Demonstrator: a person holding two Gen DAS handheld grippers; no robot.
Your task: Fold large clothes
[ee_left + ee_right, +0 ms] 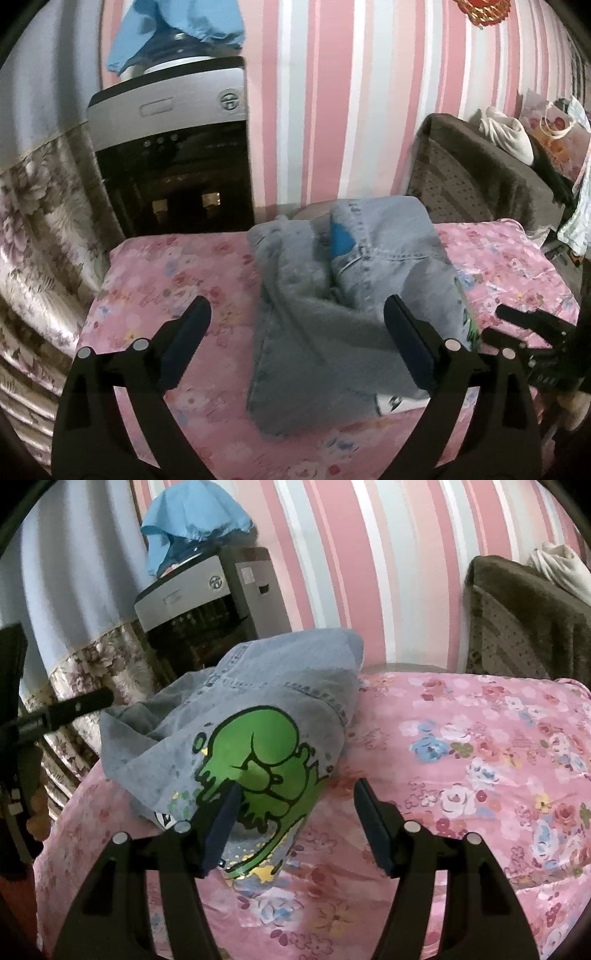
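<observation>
A grey denim garment [332, 295] lies bunched in a folded heap on the pink floral bedspread [166, 280]. In the right wrist view the garment [266, 709] shows a green cartoon print [266, 760]. My left gripper [297, 306] is open and empty, its fingers straddling the near part of the heap just above it. My right gripper [295, 790] is open and empty, at the garment's right edge, its left fingertip [231, 797] over the green print. The right gripper also shows at the right edge of the left wrist view [528, 325].
A water dispenser [170, 147] with a blue cloth [177, 26] on top stands against the pink striped wall behind the bed. A floral curtain [40, 229] hangs at left. A brown sofa [480, 173] with cushions and bags stands at right. Pink bedspread [461, 757] stretches right of the garment.
</observation>
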